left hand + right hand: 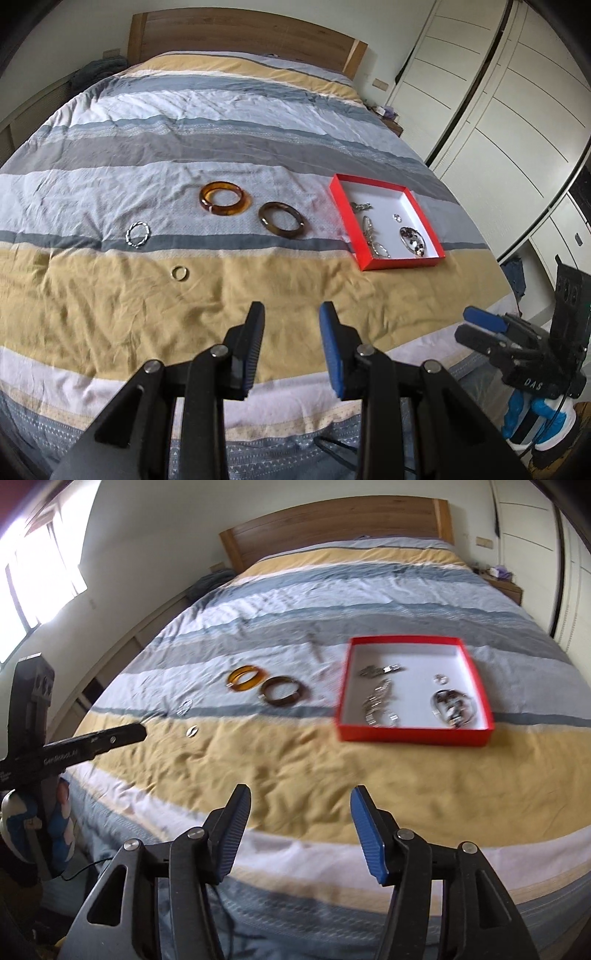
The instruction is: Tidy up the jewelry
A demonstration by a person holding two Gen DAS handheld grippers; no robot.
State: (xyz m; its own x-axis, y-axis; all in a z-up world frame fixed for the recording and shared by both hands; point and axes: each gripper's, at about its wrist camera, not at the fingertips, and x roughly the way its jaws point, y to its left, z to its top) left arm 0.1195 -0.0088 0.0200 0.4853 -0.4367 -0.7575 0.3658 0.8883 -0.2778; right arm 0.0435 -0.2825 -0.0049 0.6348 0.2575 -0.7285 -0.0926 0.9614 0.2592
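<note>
While neither pair of jaws holds anything, the left gripper [291,314] stands with its ribbed blue pads a modest gap apart and empty, and the right gripper [301,799] stands wider, also empty, both hanging above the near yellow band of the striped cotton bedspread [110,317], well short of the jewelry. This reads as a pause between pickups: part of the sorting looks done, since the shallow red cardboard box with a white inside [369,254] already holds a few silvery chain pieces, a small ring and an oval beaded brooch-like piece, while four items lie loose on the cover to its left. Nearest the left gripper is a small plain gold-coloured ring [180,273], lying flat in a soft dimple of fabric; beyond it sits a thin twisted silver bangle [138,234], then a thick translucent amber resin bangle [225,199] and a darker brown tortoiseshell bangle [282,220], the two near each other but apart. The next move, I judge, is a forward and downward reach for one of these. The bangles are hard, smooth and rounded, so the pads should pinch across one side of the hoop; the ring is low and thin and may sink into the wrinkled cloth, calling for a near-closed, careful nip.
</note>
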